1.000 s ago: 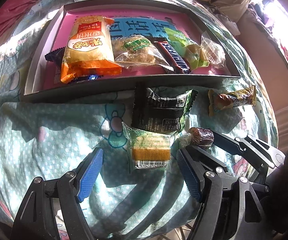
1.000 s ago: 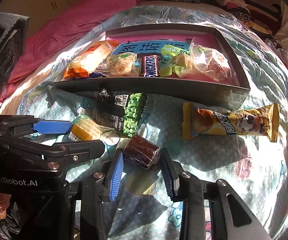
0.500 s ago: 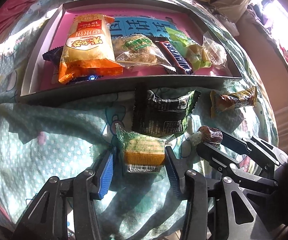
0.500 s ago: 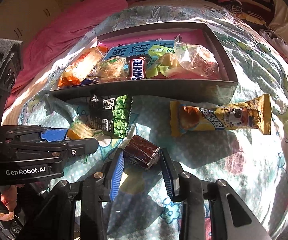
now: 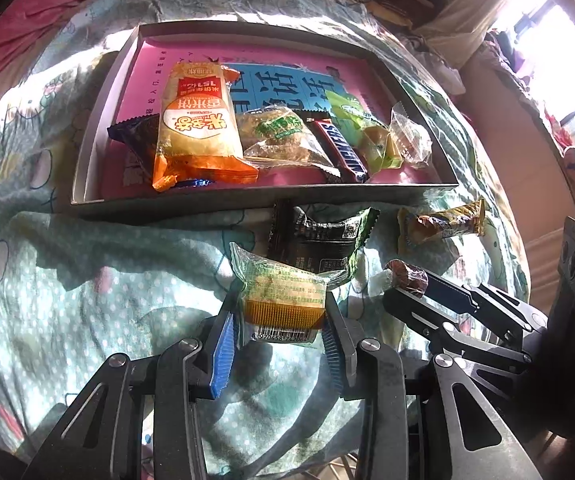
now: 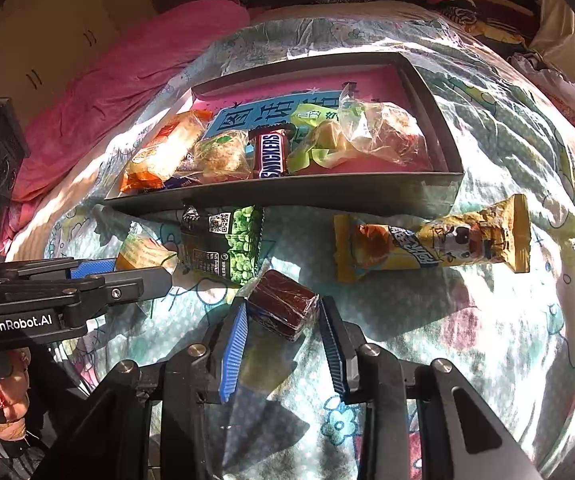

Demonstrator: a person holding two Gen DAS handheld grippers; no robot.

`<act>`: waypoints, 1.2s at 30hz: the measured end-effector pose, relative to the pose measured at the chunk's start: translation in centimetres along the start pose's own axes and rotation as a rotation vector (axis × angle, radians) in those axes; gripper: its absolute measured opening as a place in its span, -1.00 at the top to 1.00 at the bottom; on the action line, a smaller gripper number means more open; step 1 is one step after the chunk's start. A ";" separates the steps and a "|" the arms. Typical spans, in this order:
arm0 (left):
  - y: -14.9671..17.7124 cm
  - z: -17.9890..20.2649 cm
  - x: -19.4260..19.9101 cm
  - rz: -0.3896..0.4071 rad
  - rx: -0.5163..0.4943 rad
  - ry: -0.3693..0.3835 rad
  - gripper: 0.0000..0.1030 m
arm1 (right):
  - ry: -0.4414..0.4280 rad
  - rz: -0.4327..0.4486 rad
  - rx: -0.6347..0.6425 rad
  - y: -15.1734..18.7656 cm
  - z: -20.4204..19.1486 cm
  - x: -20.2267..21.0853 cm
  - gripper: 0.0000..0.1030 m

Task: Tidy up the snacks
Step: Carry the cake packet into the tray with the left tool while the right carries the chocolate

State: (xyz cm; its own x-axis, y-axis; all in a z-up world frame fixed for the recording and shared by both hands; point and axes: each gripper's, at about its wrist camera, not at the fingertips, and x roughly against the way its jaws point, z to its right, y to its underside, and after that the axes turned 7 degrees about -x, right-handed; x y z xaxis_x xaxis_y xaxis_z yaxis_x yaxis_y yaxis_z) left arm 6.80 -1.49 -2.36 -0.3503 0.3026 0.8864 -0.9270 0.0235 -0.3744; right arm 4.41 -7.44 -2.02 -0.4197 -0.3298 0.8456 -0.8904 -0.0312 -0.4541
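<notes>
My left gripper (image 5: 279, 316) is shut on a green-and-orange wrapped cake (image 5: 283, 292) and holds it above the bedsheet. My right gripper (image 6: 281, 320) is shut on a brown wrapped candy block (image 6: 283, 304); that block also shows in the left wrist view (image 5: 407, 274). A grey tray (image 5: 247, 198) with a pink bottom holds several snacks: an orange rice-cracker bag (image 5: 195, 128), a Snickers bar (image 6: 273, 154), a clear bag (image 6: 383, 132). A black-and-green pea packet (image 6: 223, 244) and a yellow wrapped bar (image 6: 431, 240) lie on the sheet before the tray.
The tray sits on a bed with a teal patterned sheet (image 6: 487, 340). A pink blanket (image 6: 127, 68) lies at the far left. Clothes are piled at the far right (image 6: 467, 0). A bright window (image 5: 567, 20) is on the right.
My left gripper has moved forward and closed on the green-and-orange cake, then raised it. My right gripper has stayed shut on the brown block and lifted slightly.
</notes>
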 end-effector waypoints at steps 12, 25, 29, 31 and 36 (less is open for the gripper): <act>-1.2 0.8 2.1 0.065 -0.022 -0.010 0.22 | -0.032 0.049 -0.007 -1.0 0.0 1.5 0.29; -3.0 2.1 3.2 0.104 -0.040 0.001 0.22 | -0.034 0.113 -0.029 -2.5 0.9 3.3 0.29; -3.6 2.0 3.3 0.113 -0.035 -0.001 0.22 | -0.019 0.131 -0.031 -2.9 1.2 3.7 0.29; -4.0 1.9 3.3 0.114 -0.033 -0.003 0.22 | -0.014 0.138 -0.031 -3.3 1.4 3.8 0.29; -5.0 2.0 3.0 0.122 -0.031 -0.007 0.22 | -0.011 0.160 -0.045 -4.2 1.8 4.1 0.29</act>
State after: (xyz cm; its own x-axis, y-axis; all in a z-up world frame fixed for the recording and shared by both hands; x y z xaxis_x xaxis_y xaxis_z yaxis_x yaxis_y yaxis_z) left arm 10.16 -2.61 2.75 -0.4610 0.2979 0.8359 -0.8731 0.0164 -0.4873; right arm 6.73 -10.40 2.87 -0.5549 -0.3376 0.7604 -0.8196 0.0650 -0.5693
